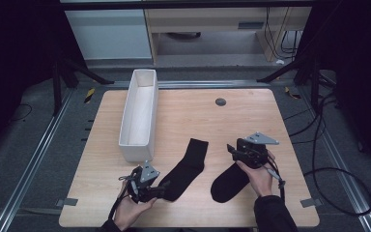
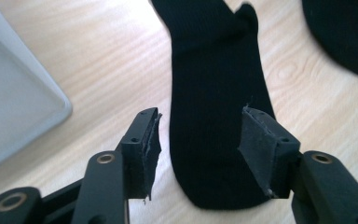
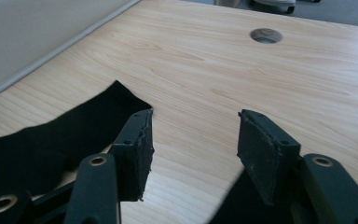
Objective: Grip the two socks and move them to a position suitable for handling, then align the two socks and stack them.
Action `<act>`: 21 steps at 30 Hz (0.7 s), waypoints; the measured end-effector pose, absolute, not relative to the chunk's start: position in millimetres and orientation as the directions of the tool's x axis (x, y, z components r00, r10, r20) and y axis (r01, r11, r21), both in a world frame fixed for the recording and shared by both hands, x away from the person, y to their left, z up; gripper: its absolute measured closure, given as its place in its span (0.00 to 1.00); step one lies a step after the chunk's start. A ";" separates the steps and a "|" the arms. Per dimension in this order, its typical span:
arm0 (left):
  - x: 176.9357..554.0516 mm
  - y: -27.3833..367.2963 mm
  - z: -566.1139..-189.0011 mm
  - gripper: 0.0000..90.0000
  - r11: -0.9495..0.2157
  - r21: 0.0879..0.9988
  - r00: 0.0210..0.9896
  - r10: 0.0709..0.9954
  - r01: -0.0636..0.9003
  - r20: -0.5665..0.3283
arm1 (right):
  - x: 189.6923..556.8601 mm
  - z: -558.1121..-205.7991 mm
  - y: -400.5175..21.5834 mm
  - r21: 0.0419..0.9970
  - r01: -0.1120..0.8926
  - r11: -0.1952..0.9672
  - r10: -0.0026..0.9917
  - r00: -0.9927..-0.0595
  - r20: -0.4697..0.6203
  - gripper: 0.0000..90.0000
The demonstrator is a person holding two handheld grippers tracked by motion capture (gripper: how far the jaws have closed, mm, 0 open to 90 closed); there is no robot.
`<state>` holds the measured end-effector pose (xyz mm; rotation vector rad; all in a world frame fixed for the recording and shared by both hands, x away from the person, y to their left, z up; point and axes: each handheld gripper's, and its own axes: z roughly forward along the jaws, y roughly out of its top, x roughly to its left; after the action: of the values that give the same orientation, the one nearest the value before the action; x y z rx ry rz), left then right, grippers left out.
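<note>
A long black sock (image 1: 188, 166) lies flat on the wooden table (image 1: 251, 116), cuff toward the far side. My left gripper (image 1: 163, 187) is open at its near end; in the left gripper view the sock's toe (image 2: 214, 121) lies between the spread jaws of this gripper (image 2: 200, 126), and the pads stand clear of it. A second black sock (image 1: 229, 182) lies bunched to the right. My right gripper (image 1: 231, 150) hovers just beyond it, open (image 3: 193, 126), with only bare wood between its pads. The second sock (image 3: 242, 205) shows below its jaws, the long sock (image 3: 51, 140) to its left.
A long white bin (image 1: 140, 113) stands on the table's left half, its near end close to the left gripper (image 2: 14, 93). A round cable hole (image 1: 221, 102) sits near the far edge. Cables and stand legs surround the table on the floor.
</note>
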<state>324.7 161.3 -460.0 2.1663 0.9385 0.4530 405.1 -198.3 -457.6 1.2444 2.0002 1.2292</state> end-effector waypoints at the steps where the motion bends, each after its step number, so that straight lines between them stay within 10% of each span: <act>1: 325.6 159.8 -458.5 0.50 -0.471 0.737 0.673 0.739 0.485 0.030 | 402.9 -458.4 -204.8 0.874 0.453 0.177 0.883 -0.465 0.062 0.49; 21: 343.9 89.6 -449.4 0.49 -0.482 0.749 0.727 0.687 0.455 0.000 | 417.3 -470.9 -271.3 0.853 0.505 0.133 0.935 -0.350 0.061 0.44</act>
<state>343.9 89.6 -449.4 2.1624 0.8597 0.3867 417.3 -271.3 -470.9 1.3797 1.9189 1.1334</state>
